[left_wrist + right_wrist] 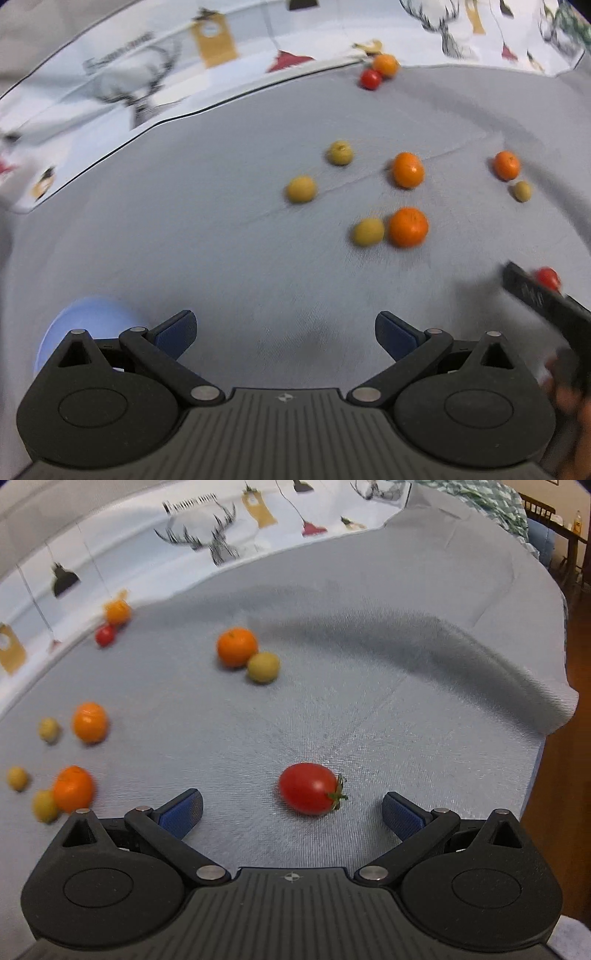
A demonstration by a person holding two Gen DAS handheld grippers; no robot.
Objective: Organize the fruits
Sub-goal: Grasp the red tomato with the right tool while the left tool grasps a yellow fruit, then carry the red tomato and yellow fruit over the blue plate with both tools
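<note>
Oranges, yellow-green fruits and cherry tomatoes lie scattered on a grey cloth (221, 240). In the left wrist view my left gripper (286, 332) is open and empty, with an orange (409, 226) and a green fruit (368, 231) ahead of it. In the right wrist view my right gripper (291, 810) is open, and a red cherry tomato (308, 788) lies on the cloth just ahead between the fingertips, untouched. The right gripper's finger (535, 295) shows at the right of the left wrist view beside that tomato (548, 277).
A light blue rounded object (85, 328) sits behind my left gripper's left finger. A far orange (385, 65) and tomato (370, 79) lie at the cloth's back edge by a patterned white cloth (147, 85). The table edge (535, 775) drops off on the right.
</note>
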